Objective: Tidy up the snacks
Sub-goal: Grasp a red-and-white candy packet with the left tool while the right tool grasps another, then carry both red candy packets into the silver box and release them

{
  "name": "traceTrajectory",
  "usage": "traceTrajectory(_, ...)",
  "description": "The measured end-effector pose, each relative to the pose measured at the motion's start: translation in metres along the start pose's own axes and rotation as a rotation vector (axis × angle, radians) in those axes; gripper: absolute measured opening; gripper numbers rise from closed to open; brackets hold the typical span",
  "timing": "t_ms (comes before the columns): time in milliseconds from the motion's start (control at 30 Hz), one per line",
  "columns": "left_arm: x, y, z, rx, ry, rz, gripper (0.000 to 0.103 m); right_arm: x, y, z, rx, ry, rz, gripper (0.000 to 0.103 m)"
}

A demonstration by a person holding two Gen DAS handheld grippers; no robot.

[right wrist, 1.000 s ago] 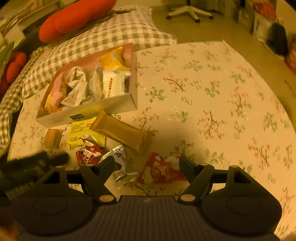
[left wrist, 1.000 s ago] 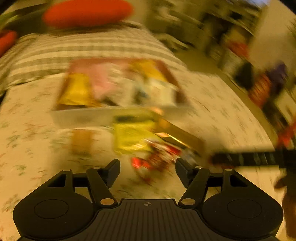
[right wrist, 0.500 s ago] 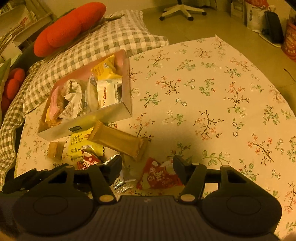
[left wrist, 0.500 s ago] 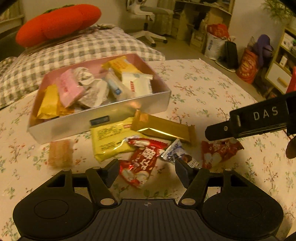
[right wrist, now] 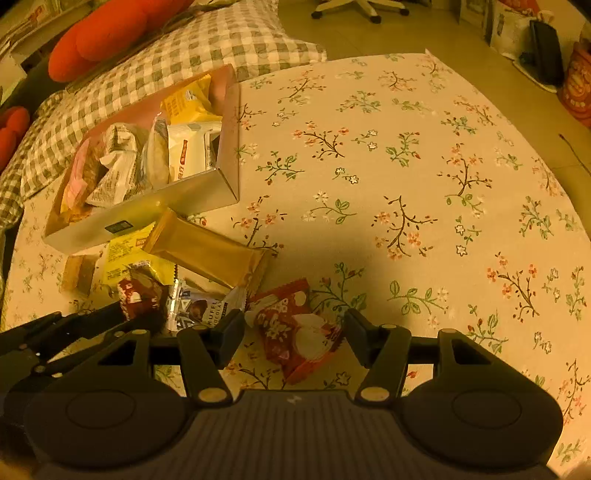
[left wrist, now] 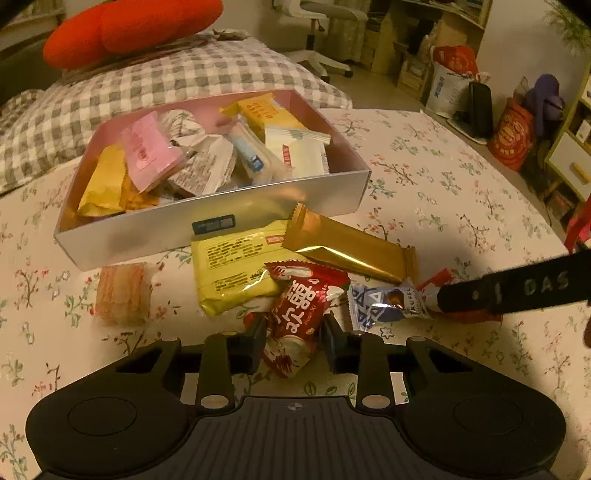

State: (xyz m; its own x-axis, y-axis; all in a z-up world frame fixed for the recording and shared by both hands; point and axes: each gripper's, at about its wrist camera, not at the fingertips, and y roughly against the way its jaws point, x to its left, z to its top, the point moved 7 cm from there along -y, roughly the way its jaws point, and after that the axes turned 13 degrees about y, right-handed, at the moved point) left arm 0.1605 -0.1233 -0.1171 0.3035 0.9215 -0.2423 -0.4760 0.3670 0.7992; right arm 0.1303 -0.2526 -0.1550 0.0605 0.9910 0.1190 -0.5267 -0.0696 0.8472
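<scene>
A silver box (left wrist: 207,229) with a pink inside holds several snack packets; it also shows in the right wrist view (right wrist: 147,206). In front of it lie a yellow packet (left wrist: 229,269), a gold bar (left wrist: 351,247), a wafer (left wrist: 123,291) and a blue-white truffle packet (left wrist: 384,302). My left gripper (left wrist: 293,341) has its fingers closed onto a red snack packet (left wrist: 299,314). My right gripper (right wrist: 293,338) is open, its fingers either side of another red packet (right wrist: 295,332) lying on the cloth.
Everything lies on a floral cloth (right wrist: 406,177). A checked pillow (left wrist: 166,74) and an orange cushion (left wrist: 129,29) sit behind the box. Bags and shelves (left wrist: 461,74) stand on the floor at the far right.
My left gripper moved forward and down over the red packet and its fingers closed on it. My right gripper came lower and nearer to the other red packet, still open.
</scene>
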Motion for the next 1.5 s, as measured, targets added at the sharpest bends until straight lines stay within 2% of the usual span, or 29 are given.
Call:
traceTrajectory(167,0.006,0.003,0.004,0.004,0.043,-0.008,0.029,0.003,-0.007,0.000,0.016,0.015,0.004,0.053)
traceTrajectory(267,0.007,0.006,0.005,0.003,0.059,-0.017,0.029,0.007,-0.010,0.000,0.019,0.027,0.020,0.033)
traceTrajectory(367,0.007,0.009,0.007,-0.002,0.071,-0.028,0.029,0.007,-0.004,0.001,-0.006,0.010,0.046,0.028)
traceTrajectory(667,0.009,0.018,0.013,-0.021,0.100,-0.047,0.029,-0.002,0.004,0.007,-0.042,-0.056,0.031,0.027)
traceTrajectory(833,0.017,0.026,0.021,-0.054,0.133,-0.049,0.029,-0.005,0.017,0.016,-0.125,-0.080,0.015,0.027)
traceTrajectory(1000,0.049,0.051,0.044,-0.174,0.271,-0.063,0.029,0.002,0.031,0.030,-0.224,-0.078,0.033,0.027)
traceTrajectory(1167,0.086,0.062,0.058,-0.253,0.391,-0.013,0.029,0.015,0.032,0.045,-0.272,-0.071,0.080,0.027)
traceTrajectory(1333,0.092,0.062,0.065,-0.261,0.436,-0.043,0.029,0.036,0.027,0.055,-0.282,-0.031,0.128,0.027)
traceTrajectory(1500,0.072,0.045,0.072,-0.222,0.388,-0.118,0.029,0.043,0.017,0.072,-0.290,-0.036,0.172,0.027)
